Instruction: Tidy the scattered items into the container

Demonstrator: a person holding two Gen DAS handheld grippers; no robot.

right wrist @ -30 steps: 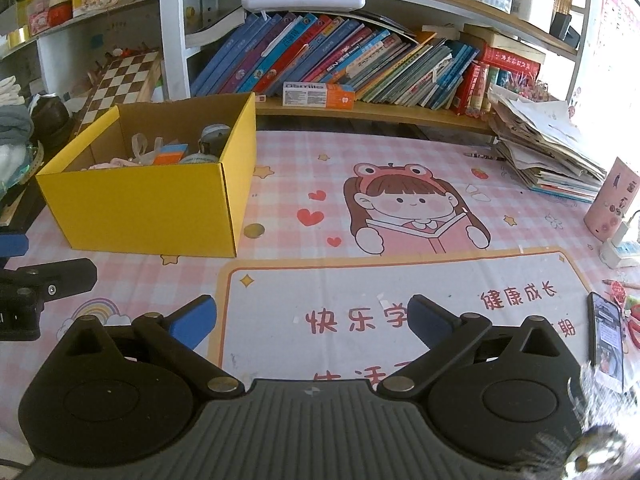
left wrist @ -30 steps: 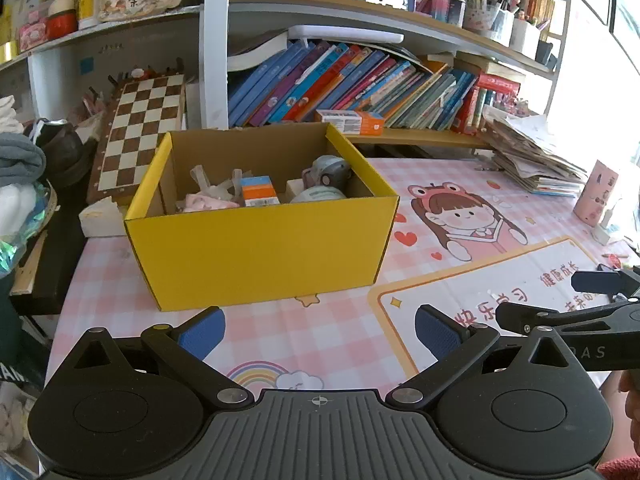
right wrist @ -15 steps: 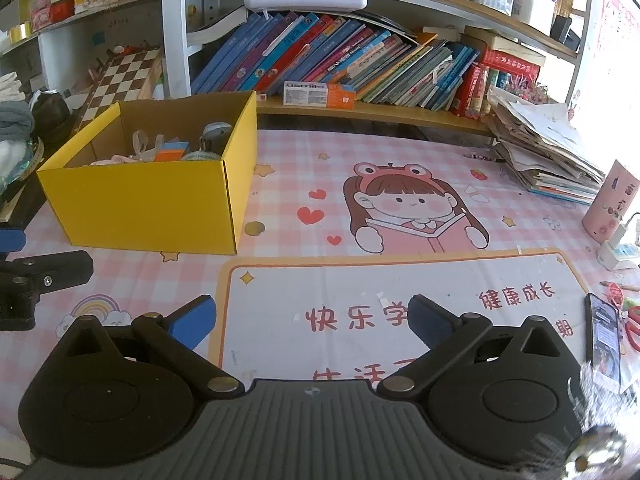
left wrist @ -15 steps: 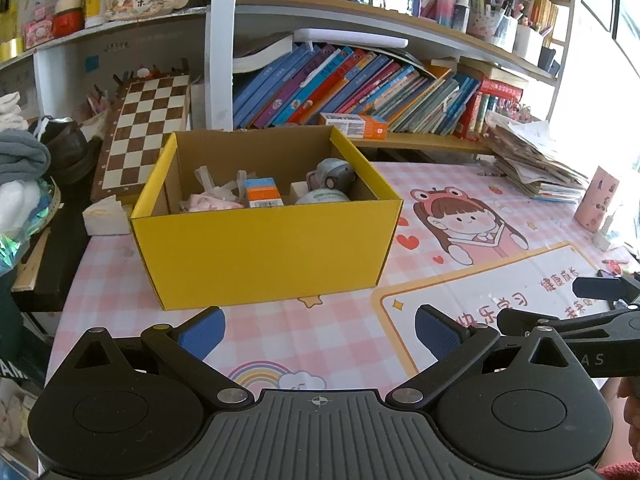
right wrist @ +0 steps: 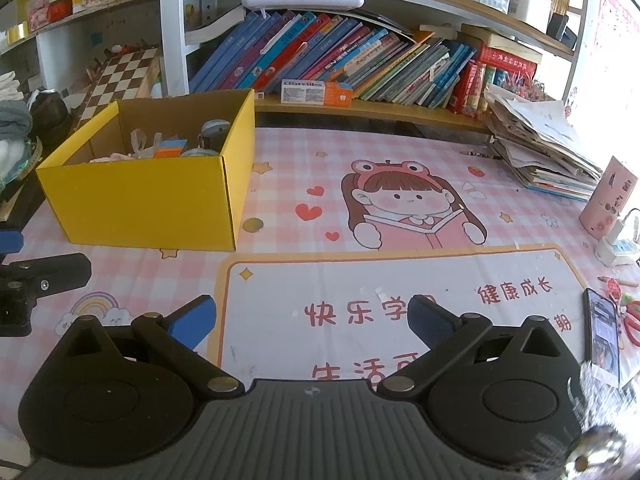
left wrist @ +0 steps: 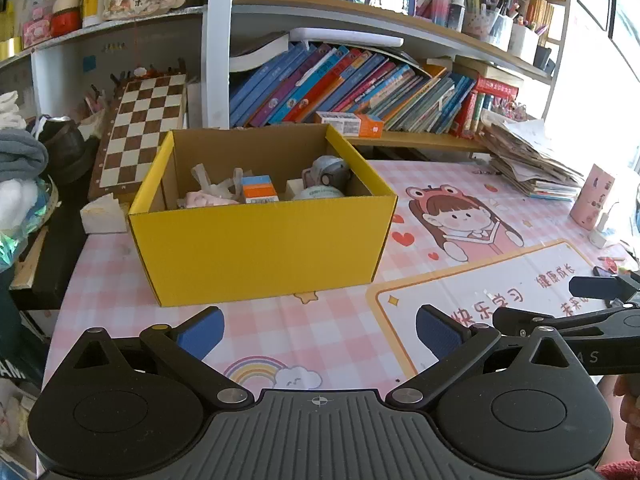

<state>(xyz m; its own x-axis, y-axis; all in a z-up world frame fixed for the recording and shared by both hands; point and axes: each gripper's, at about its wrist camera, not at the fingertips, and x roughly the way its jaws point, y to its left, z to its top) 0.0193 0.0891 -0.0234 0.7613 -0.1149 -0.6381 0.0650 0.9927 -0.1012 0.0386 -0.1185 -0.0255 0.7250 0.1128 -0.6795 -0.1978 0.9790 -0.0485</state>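
A yellow cardboard box [left wrist: 260,248] stands on the pink patterned table mat [left wrist: 320,344]; it also shows at the left of the right wrist view [right wrist: 148,204]. Inside lie an orange-and-blue small box [left wrist: 259,189], a grey round gadget [left wrist: 330,170], a pale round tin [left wrist: 316,194] and crumpled clear plastic [left wrist: 212,192]. My left gripper [left wrist: 318,330] is open and empty, in front of the box. My right gripper [right wrist: 310,318] is open and empty, over the white panel of the mat.
A bookshelf with leaning books [right wrist: 340,64] runs along the back. A chessboard [left wrist: 144,128] leans behind the box. A paper stack [right wrist: 540,152], a pink cup [right wrist: 608,200], a charger [right wrist: 616,246] and a phone [right wrist: 604,336] sit at the right. A coin [right wrist: 253,225] lies beside the box.
Both grippers have drawn slightly back and up; the box appears a little farther off. Both stay open and empty.
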